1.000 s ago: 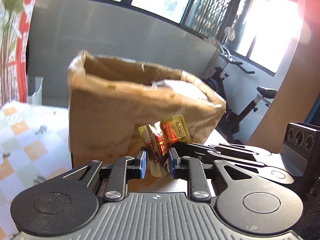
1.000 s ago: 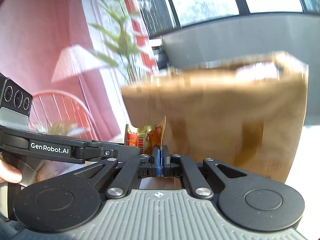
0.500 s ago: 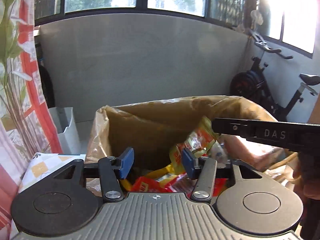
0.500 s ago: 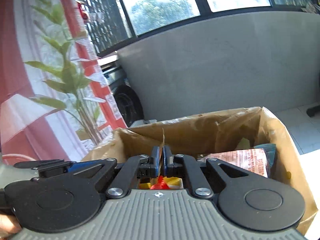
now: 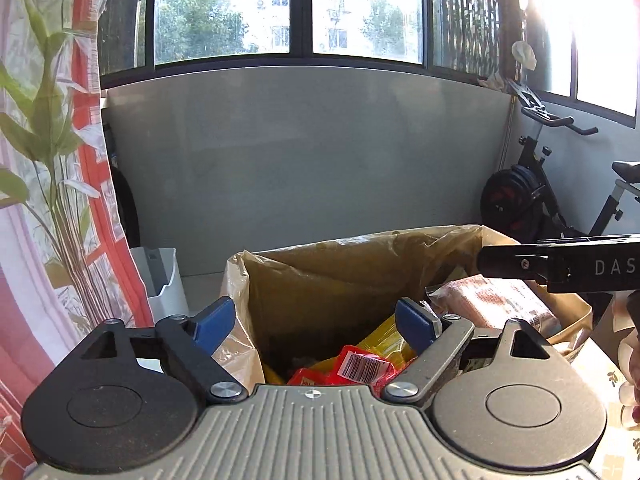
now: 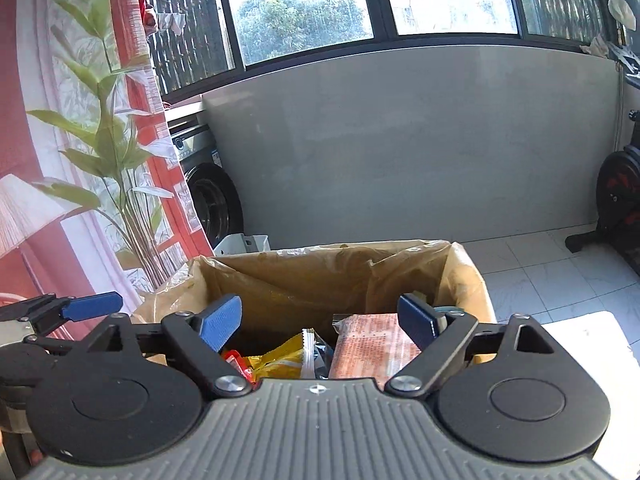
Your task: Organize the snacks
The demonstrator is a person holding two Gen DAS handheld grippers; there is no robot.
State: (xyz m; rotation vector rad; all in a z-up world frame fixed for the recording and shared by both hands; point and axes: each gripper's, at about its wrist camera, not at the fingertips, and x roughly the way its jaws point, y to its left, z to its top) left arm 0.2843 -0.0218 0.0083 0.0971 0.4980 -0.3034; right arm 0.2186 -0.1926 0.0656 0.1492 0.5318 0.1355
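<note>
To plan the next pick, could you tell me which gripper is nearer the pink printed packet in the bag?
Right. The right gripper hangs directly over the pink printed packet; the left gripper is beside it, over red packets. Both jaws are opening, empty.

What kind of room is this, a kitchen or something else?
Not a kitchen: it looks like an enclosed home balcony or sunroom. A washing machine sits under the wide windows, an exercise bike stands in the corner, and the floor is tiled.
</note>
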